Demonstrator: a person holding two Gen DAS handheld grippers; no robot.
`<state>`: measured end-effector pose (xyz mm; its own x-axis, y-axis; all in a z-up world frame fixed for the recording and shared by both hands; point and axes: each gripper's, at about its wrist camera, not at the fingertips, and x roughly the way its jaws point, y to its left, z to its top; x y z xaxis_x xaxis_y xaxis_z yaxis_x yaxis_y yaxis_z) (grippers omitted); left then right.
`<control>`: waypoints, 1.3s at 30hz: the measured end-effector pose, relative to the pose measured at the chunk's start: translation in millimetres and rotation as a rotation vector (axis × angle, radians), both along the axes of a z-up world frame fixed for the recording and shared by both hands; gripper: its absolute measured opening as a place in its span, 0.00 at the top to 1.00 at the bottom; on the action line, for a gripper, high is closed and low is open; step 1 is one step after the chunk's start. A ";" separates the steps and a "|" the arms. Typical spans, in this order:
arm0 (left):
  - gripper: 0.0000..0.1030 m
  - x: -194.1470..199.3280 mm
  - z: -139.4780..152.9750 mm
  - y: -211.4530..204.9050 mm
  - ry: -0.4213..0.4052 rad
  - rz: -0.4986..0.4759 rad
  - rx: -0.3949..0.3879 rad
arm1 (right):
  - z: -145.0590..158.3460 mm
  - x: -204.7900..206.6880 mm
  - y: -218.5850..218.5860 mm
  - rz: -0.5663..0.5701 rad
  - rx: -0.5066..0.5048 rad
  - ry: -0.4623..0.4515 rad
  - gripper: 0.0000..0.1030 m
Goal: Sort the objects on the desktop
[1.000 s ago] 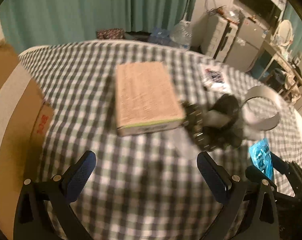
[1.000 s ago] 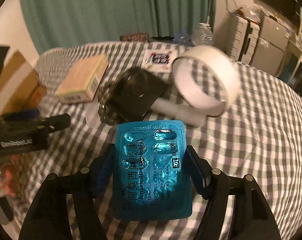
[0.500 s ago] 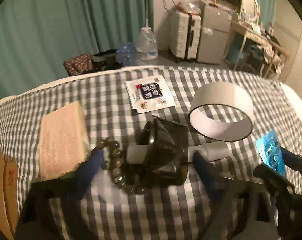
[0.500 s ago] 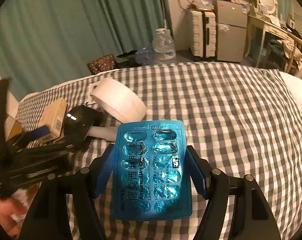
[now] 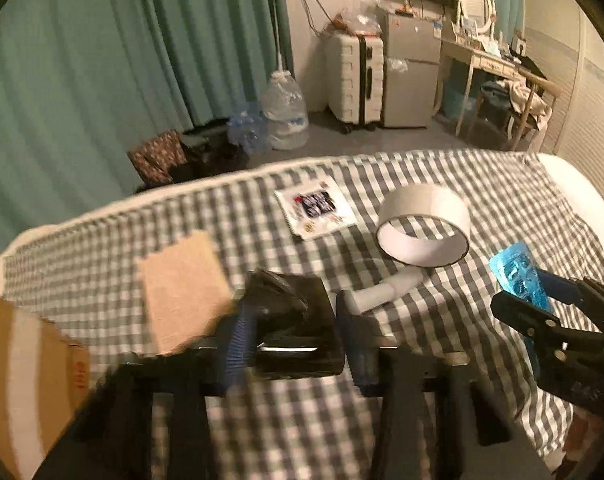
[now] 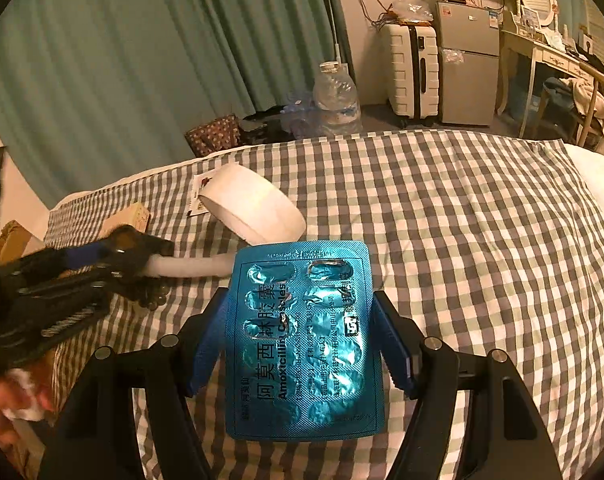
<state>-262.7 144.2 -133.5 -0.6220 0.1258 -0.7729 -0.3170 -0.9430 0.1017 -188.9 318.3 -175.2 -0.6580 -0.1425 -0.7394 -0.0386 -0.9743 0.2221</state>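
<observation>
**2 tongs loaded over checked cloth**

Nearest, R view: right gripper has its pads clamped on the 2 long edges of 1 blue blister pack. The pack is held flat, foil up, above the near-middle of the checked cloth.

L view: left gripper has just been closing. Its jaws are now narrow, w/ 1 glossy black case pinched btwn the blue pads, over the near-left part of the cloth. View is blurred, so can't tell if the case is clear of the cloth. From the R view, 1 bead bracelet shows just under that gripper.

Mid cloth:
- 1 white tube lying flat, 1 end at the case.
- 1 tan box, left of the case.
- 1 tape roll, on its edge, just beyond the tube.
- 1 printed sachet, toward the far edge.

1 cardboard carton sits at the near-left corner.

Beyond the far edge, on the floor: 1 patterned bag, 1 water jug, 1 white suitcase, 1 small fridge. Teal curtain behind.
</observation>
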 end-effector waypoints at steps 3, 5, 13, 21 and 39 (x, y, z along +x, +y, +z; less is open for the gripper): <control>0.86 9.8 20.2 -21.3 0.000 0.015 0.022 | 11.3 10.4 -4.6 0.004 -0.006 0.023 0.33; 0.86 15.7 30.0 -29.7 -0.001 0.010 0.036 | 20.1 19.3 -8.5 0.011 -0.021 0.042 0.33; 0.11 52.9 21.3 -47.0 -0.034 0.045 0.100 | 27.4 42.4 -28.6 0.032 -0.035 0.047 0.33; 0.11 35.3 -46.5 -19.8 -0.132 0.076 0.051 | 18.6 40.8 -25.6 0.056 -0.061 0.039 0.33; 0.61 -7.8 -61.5 -24.2 -0.202 0.117 0.087 | 2.9 23.3 -12.2 0.051 -0.085 0.008 0.33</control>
<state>-270.5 120.0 -195.1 -0.4706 0.1335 -0.8722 -0.2111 -0.9768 -0.0356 -165.6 306.1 -172.3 -0.6541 -0.2377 -0.7181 0.0123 -0.9526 0.3041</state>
